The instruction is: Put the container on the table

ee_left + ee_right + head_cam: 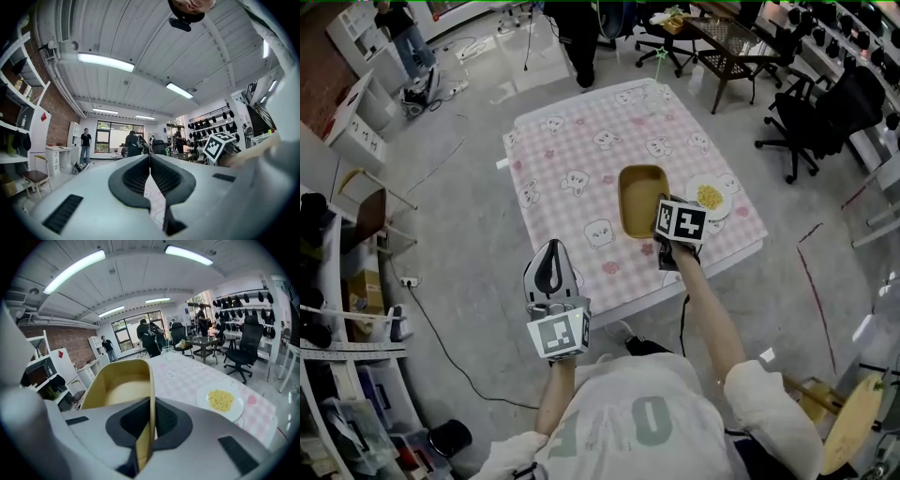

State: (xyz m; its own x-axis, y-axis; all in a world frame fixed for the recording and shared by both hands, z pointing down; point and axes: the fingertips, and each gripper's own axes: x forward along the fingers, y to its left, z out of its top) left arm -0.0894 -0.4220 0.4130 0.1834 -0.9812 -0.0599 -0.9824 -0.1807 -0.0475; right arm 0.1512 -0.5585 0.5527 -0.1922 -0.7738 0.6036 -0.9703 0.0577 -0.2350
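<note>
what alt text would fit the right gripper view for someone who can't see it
The right hand-held gripper is shut on the wall of a yellow container, with a pink checked table beyond it. A white plate of yellow food lies on the table to the right; people and office chairs stand farther back.

Right gripper (pixel 151 404) down-tilted at arm's length, fingers (pixel 171 420) tight on the container (pixel 117 390) wall — left gripper (pixel 150 159) level, seemingly closed.

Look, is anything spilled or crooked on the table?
Nothing looks spilled or broken. The yellow container is upright, its wall pinched in the right claw, and the yellow food lies all on the white plate.
</note>
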